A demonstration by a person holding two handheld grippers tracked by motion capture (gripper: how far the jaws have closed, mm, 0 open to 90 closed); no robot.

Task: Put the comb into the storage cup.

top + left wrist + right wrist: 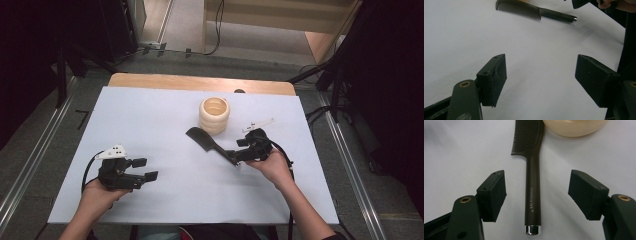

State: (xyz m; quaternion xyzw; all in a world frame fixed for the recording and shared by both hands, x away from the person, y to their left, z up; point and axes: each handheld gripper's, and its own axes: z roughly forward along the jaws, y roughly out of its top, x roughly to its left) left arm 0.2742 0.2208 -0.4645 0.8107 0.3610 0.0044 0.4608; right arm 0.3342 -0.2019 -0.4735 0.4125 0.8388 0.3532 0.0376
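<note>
Black comb: slim black plastic comb [533,187] with a round handle and a silver end cap, lying flat on the pale blue-white table sheet [150,130]; tooth end just beside the cup, handle running away from the cup toward the right gripper.
Cup: cream ribbed round cup [214,115], upright on the sheet, open top, toward the far middle of the table.
Right gripper: black two-jaw tool [234,156] in the person's right hand [272,165], on the near-right side of the cup; jaws apart, one either side of the comb handle, pads not touching it.
Left gripper: black two-jaw tool [145,169] in the left hand [100,192], well apart from the cup on its near-left side; jaws spread wide over bare sheet, nothing between them.
High view adds: whole layout, both forearms, the wooden table edge [200,82] beyond the cup, and the grey three-cornered plate [112,151] on the left gripper.
Right gripper view adds: white "CreativeArt" lettering along the handle, clear gaps at both pads, the cup's rounded base at the top edge beside the comb's teeth.
Left gripper view adds: comb seen side-on and far off, teeth facing the camera, cap end pointing at the right hand at the upper right.
</note>
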